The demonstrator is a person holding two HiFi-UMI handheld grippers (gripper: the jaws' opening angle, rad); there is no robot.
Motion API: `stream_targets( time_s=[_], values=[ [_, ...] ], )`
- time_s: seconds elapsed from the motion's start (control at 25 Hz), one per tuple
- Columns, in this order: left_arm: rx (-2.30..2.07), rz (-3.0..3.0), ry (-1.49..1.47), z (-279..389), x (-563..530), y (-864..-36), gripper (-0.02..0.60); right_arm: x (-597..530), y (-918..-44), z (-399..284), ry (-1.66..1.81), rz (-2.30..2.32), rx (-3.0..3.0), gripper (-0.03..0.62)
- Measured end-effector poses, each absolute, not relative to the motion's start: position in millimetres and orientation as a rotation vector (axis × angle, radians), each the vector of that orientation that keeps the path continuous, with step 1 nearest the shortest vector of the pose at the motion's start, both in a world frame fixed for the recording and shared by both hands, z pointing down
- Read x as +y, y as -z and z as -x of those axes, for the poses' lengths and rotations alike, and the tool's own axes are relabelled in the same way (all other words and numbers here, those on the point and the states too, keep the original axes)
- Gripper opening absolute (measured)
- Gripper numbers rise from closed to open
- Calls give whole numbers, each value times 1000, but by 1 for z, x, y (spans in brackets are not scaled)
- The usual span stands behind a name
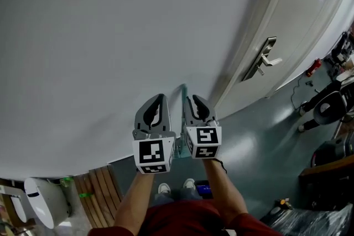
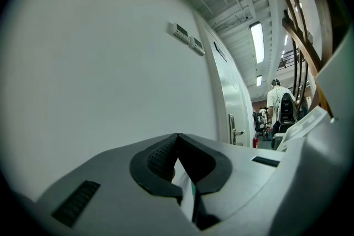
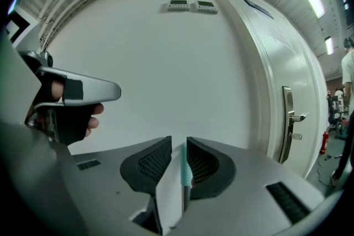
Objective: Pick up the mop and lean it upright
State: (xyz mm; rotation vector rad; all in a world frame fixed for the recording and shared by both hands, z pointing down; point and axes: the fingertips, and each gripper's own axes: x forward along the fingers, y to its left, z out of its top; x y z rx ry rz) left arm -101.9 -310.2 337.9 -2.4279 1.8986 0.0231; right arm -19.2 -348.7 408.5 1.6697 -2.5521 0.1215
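In the head view I am looking steeply down at a white wall (image 1: 110, 36), with the left gripper (image 1: 158, 102) and the right gripper (image 1: 191, 102) pointing at it side by side. The teal mop handle (image 1: 183, 113) is standing upright just beside the left gripper, on its right. Its top end is resting on the wall, and its lower part is running down out of sight behind the marker cubes, above my shoes (image 1: 176, 188). A door (image 1: 287, 19) with a metal door handle (image 1: 263, 61) is showing to the right. In the left gripper view, the left gripper (image 2: 177, 138) is sitting with its jaw tips touching and nothing clamped between them, facing the wall (image 2: 99, 63). The door (image 2: 227, 102) is showing to the right, and a person (image 2: 276, 99) is standing far off beyond it. In the right gripper view, the right gripper (image 3: 178, 143) is sitting with its jaws a little apart and the mop handle (image 3: 184, 168) between them. The handle is lying close to the right pad, a gap is showing on the other side, and neither pad is pressing on it. My hand (image 3: 91, 114) on the left gripper is showing at the left, two switch plates (image 3: 191, 6) are hanging high on the wall (image 3: 166, 63), and the door (image 3: 276, 63) is at the right.
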Motion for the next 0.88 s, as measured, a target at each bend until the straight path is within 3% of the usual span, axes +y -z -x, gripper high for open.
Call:
stream_targets(
  time_s=[0.08, 0.36, 0.88],
  values=[
    [1909, 2421, -22, 105, -310, -339, 6, -355, -422, 23, -150, -1633, -2543, 118],
    [1942, 2412, -18, 112, -311, -340, 6, -379, -465, 29, -211, -1576, -2486, 164],
    [1989, 2380, 16, 126, -311, -348, 6, -405, -502, 38, -255, -1565, -2413, 172]
  ],
)
